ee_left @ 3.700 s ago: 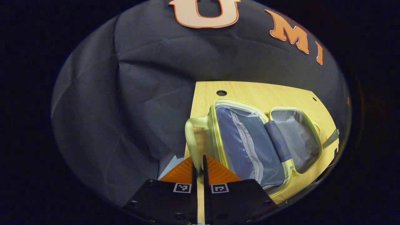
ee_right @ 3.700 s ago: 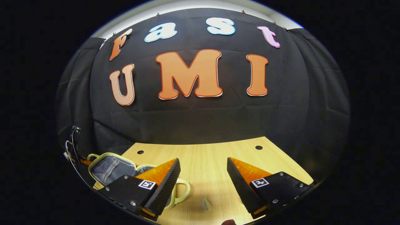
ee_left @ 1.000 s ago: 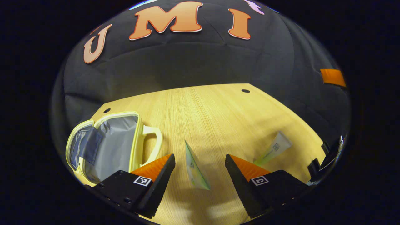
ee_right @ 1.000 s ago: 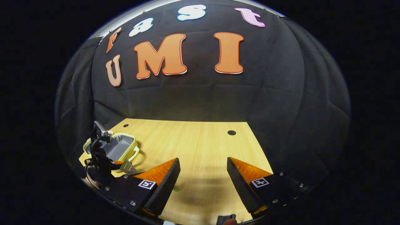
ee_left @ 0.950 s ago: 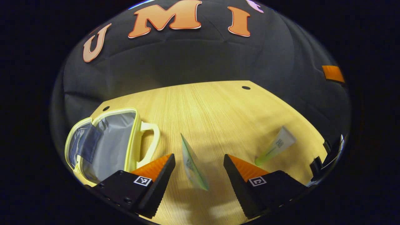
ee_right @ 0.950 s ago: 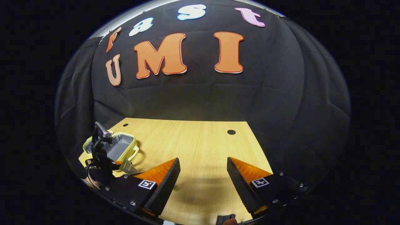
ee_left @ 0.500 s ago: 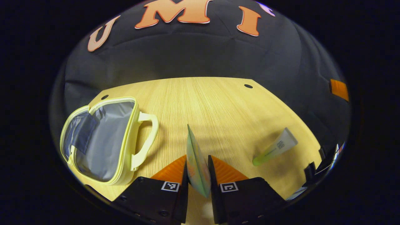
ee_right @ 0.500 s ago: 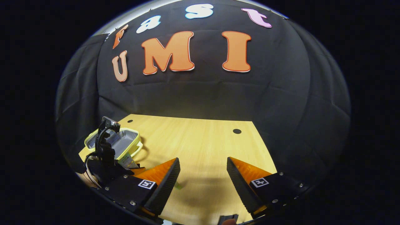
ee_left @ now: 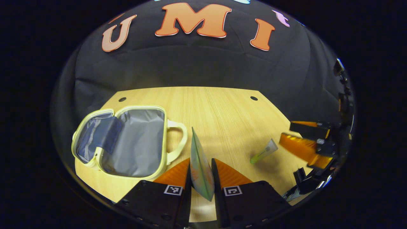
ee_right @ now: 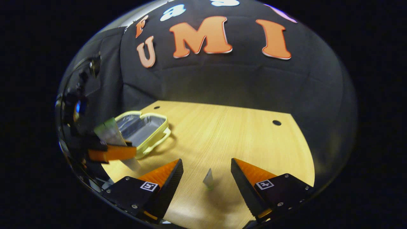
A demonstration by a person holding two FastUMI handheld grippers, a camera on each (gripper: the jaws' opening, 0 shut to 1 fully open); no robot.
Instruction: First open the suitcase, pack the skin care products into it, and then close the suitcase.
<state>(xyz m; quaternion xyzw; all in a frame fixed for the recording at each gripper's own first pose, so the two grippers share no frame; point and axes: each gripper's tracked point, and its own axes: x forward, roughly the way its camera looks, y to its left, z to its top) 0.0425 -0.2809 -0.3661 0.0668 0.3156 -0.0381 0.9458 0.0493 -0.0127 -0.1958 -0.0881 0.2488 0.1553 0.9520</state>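
Item: suitcase (ee_left: 127, 140), pale yellow with grey lining, is lying unzipped and spread flat on the wooden surface (ee_left: 222, 108), lid half beside base half, handle facing toward the middle of the surface. Item: sachet (ee_left: 199, 167), flat and green-tinted, is being held edge-on between both fingers of the left claw (ee_left: 201, 178), which is pressing closed on it; the sachet is standing clear of the surface, just to the handle side of the suitcase, its long axis pointing up and away from the claw. In the right gripper view the same claw and sachet (ee_right: 109, 135) are hanging right beside the near rim of the suitcase (ee_right: 143, 127). Item: tube (ee_right: 208, 179), small, white with a green cap end, is lying on the surface well apart from the suitcase, on its handle side. Item: right claw (ee_right: 206, 178), fingers spread wide and gripping nothing, is sitting directly over the tube, which is lying between the two fingers with its long axis roughly along them. Judgement: the opening step is done, packing is under way; the left claw is the nearer one to the suitcase and needs to carry the sachet sideways over the open base, while the right claw is best placed for the tube.
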